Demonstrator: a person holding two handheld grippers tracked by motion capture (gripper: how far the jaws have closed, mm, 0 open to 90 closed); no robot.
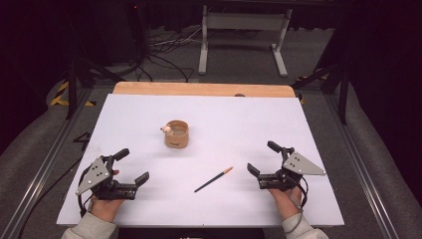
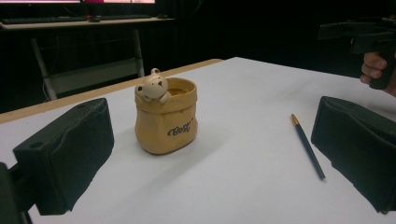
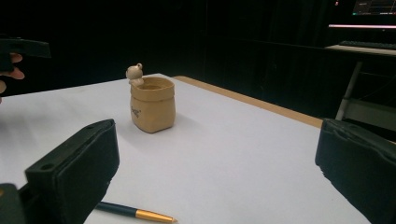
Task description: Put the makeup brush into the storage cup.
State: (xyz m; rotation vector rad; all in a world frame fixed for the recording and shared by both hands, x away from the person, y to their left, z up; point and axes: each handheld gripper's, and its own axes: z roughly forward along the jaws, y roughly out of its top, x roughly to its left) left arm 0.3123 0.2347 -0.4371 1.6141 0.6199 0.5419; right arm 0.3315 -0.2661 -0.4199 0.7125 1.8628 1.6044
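A tan sack-shaped pot [image 1: 176, 134] with a small bear figure on its rim stands upright near the middle of the white table [image 1: 209, 112]. It is also seen in the left gripper view, pot [image 2: 166, 116], and in the right gripper view, pot [image 3: 152, 103]. A dark pencil [image 1: 213, 179] with an orange end lies flat between the two hands; pencil [image 2: 307, 145], pencil [image 3: 135, 213]. My left gripper [image 1: 134, 165] rests at the near left, open and empty. My right gripper [image 1: 263, 157] rests at the near right, open and empty.
A wooden strip [image 1: 204, 89] runs along the table's far edge. Beyond it stand a grey metal frame [image 1: 244, 35] and loose cables [image 1: 164, 55] on the floor. Dark rails flank the table on both sides.
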